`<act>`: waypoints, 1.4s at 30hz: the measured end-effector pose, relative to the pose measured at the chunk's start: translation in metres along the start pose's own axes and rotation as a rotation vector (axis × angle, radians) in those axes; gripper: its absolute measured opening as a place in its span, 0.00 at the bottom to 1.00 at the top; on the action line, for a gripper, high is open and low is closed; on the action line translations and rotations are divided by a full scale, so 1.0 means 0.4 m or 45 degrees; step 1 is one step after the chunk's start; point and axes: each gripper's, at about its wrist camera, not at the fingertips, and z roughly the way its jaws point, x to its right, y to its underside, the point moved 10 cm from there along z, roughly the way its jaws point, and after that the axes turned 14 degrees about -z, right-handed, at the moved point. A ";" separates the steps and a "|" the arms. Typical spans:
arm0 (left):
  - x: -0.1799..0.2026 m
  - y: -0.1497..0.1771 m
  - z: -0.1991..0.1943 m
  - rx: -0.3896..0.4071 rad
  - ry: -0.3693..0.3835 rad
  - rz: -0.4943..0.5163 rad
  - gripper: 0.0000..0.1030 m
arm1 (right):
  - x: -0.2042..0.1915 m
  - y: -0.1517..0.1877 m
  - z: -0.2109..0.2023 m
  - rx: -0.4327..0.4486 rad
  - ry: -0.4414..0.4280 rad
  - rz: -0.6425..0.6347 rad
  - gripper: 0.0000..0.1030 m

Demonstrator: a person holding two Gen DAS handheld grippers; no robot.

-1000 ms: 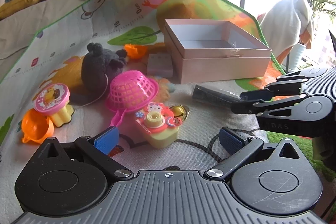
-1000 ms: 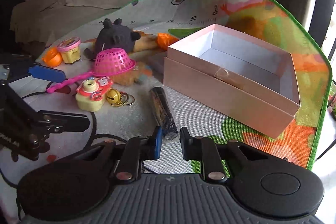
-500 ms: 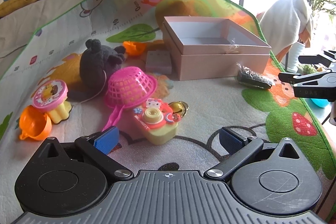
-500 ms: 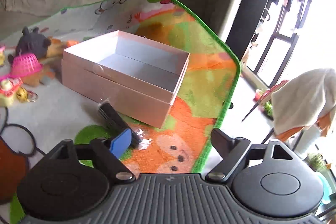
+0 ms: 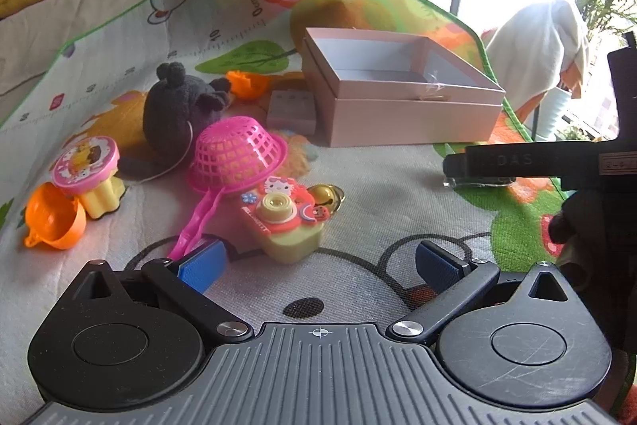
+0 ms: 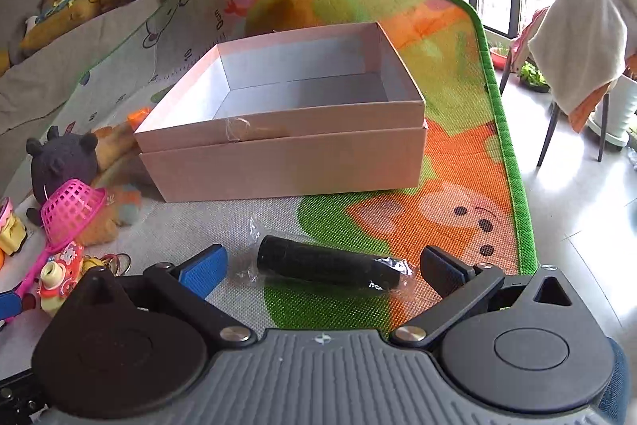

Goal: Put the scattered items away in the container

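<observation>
Kid: Right gripper [image 6: 322,267] has wide jaws closing a bit around the black tube [image 6: 328,265], not pinching it. Left gripper [image 5: 320,263] is spread, holding nothing.

Friend: Done yet?

Kid: No! Pink box [image 6: 278,154] ahead looks empty. Toy camera [image 5: 284,222] and pink basket [image 5: 235,156] wait ahead of the left gripper.

Your right gripper [image 6: 322,265], jaws closing, straddles a black wrapped cylinder [image 6: 326,265] lying crosswise on the play mat [image 6: 458,154], just before the open pink box [image 6: 286,154], its fingers [image 6: 203,267] clear of it.

Left gripper [image 5: 316,263] hangs tilted downward, jaws spread wide and empty. Right gripper [image 6: 324,261] angles down too, jaws wide, closing slightly.
</observation>
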 end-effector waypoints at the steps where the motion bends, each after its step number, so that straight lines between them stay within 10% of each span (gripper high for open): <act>1: -0.001 -0.001 -0.003 0.004 0.004 -0.001 1.00 | 0.003 0.001 0.001 -0.001 0.006 0.003 0.87; 17: 0.016 -0.043 0.048 0.057 -0.015 -0.009 0.99 | 0.057 0.084 -0.188 0.228 -0.076 -0.228 0.83; 21: 0.005 -0.046 0.095 0.023 -0.131 0.031 0.73 | 0.070 0.083 -0.186 0.249 -0.105 -0.180 0.84; 26: -0.004 -0.046 0.111 0.002 -0.175 0.068 0.76 | 0.060 0.085 -0.182 0.245 -0.150 -0.194 0.84; 31: 0.046 -0.024 0.082 -0.004 -0.139 0.274 0.57 | 0.060 0.089 -0.184 0.254 -0.158 -0.185 0.85; 36: 0.117 0.049 0.005 -0.159 0.151 0.300 0.58 | 0.057 0.090 -0.187 0.264 -0.161 -0.189 0.89; 42: 0.073 0.062 -0.025 -0.104 0.003 0.427 0.91 | 0.050 0.089 -0.187 0.261 -0.168 -0.210 0.96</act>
